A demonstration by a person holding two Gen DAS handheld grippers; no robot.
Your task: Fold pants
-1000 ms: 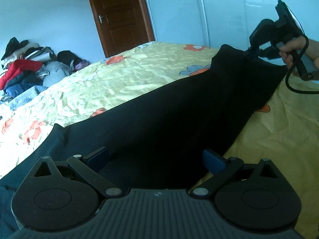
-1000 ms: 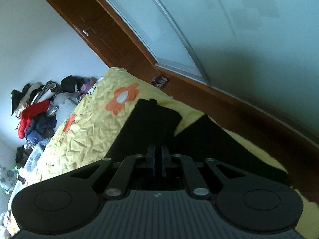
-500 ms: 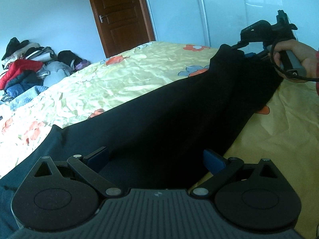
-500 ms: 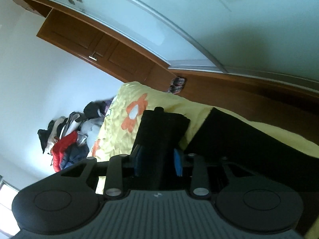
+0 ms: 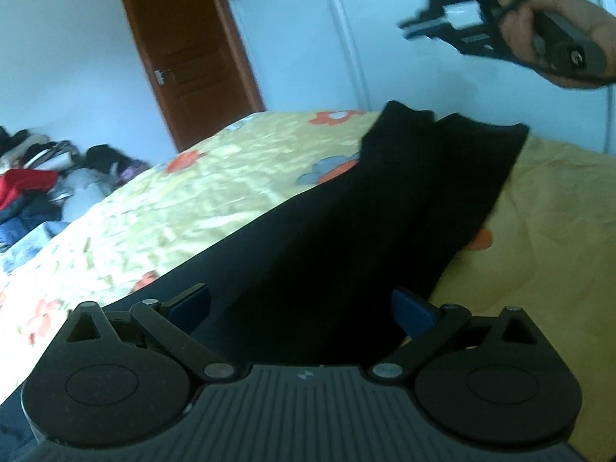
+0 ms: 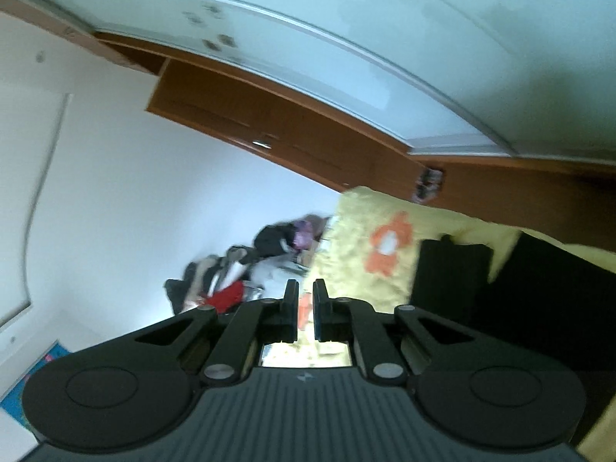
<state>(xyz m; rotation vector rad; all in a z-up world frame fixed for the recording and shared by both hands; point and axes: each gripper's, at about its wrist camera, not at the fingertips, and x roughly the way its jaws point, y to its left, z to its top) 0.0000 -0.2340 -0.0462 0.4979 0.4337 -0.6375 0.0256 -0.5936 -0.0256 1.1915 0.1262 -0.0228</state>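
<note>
Black pants (image 5: 377, 208) lie stretched across the yellow flowered bed sheet (image 5: 215, 192), their far leg ends near the bed's far edge. My left gripper (image 5: 304, 306) is open, low over the near part of the pants, with cloth between its blue pads. My right gripper (image 5: 419, 30) is held in a hand, raised above the far leg ends and clear of them. In the right wrist view the right gripper (image 6: 306, 308) has its jaws nearly together and empty, and the pants (image 6: 500, 288) lie below at the right.
A pile of clothes (image 5: 34, 184) lies at the left of the bed. A brown door (image 5: 188, 61) stands behind the bed, with a white wardrobe (image 5: 308, 38) beside it. Bare sheet (image 5: 546, 238) lies right of the pants.
My right gripper let go of the far leg ends, rose above them and closed. The leg ends dropped onto the bed. The left gripper stayed open over the pants.
</note>
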